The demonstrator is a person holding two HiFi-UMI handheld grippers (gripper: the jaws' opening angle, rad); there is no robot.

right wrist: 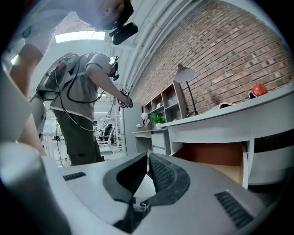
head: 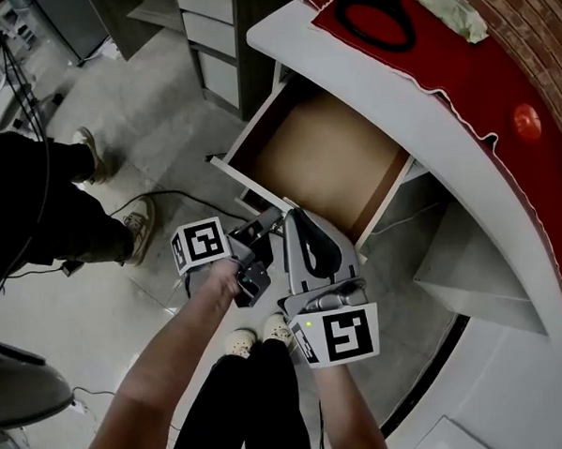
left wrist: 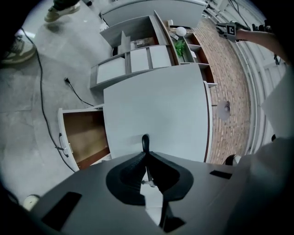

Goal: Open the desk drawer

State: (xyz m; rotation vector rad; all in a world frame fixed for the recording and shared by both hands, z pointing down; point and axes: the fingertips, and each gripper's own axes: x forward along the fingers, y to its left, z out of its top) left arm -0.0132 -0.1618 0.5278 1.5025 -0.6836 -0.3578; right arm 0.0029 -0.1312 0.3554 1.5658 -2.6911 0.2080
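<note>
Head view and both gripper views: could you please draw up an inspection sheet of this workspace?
Surface: white desk, with a red cloth over its top.
Job's things: desk drawer pulled out; nothing seen inside.
Clutter: black loop, crumpled cloth and red round object, all on the red cloth.
Grippers: left gripper and right gripper both shut and empty, near the drawer front.
Cables: black cable on the floor, left of the drawer.
Surroundings: second person standing at left; grey drawer cabinet; brick wall.
</note>
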